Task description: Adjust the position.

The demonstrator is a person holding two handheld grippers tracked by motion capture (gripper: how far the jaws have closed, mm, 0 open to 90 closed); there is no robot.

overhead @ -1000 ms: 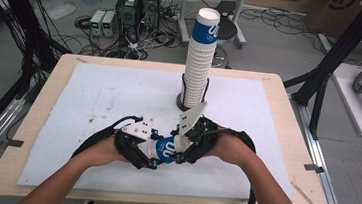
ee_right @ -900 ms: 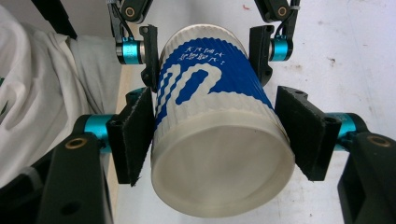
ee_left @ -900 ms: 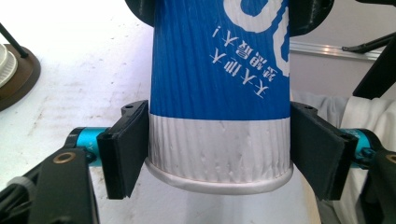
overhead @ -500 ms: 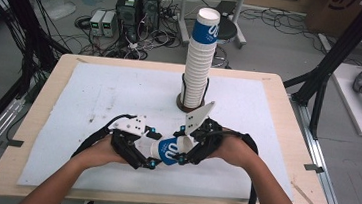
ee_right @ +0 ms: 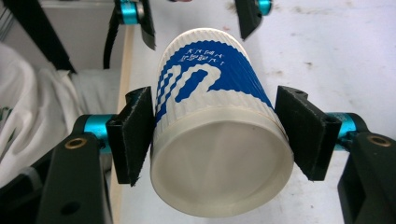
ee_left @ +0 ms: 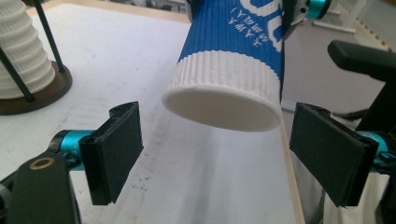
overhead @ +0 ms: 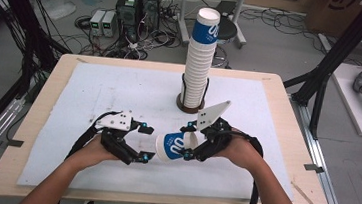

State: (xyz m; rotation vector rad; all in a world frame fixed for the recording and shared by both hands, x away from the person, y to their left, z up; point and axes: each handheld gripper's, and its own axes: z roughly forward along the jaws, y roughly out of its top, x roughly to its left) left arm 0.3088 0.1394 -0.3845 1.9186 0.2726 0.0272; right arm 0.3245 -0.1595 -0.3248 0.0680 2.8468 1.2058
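The paper cup [overhead: 177, 147], blue with white print and a white ribbed band at each end, lies on its side above the counter [overhead: 278, 111], in front of the tall stack of cups [overhead: 199, 58] and toward the person's edge. The right tongs [overhead: 190, 144] pinch it: in the right gripper view the two black pads press the cup's [ee_right: 212, 135] sides close to its base, and the closed bottom faces that camera. The cup's open mouth points away from the stack's right side, toward the left tongs [overhead: 148, 142].

The left tongs stand spread, having just been opening, and nothing is pressed between them. In the left gripper view the cup's [ee_left: 231, 60] rim hangs just ahead of the gap, with a pad [ee_left: 114, 149] well clear on either side.

The stack rises from a dark round stand [overhead: 190, 104] with thin black rods, on the far half of the white mat [overhead: 95, 88] that covers the counter. Both hands rest on the near side of the stack, the left hand [overhead: 94, 151] to its left and the right hand [overhead: 237, 150] nearly straight in front of it. Beyond the stack, the floor [overhead: 285, 37] carries boxes and loose cables.
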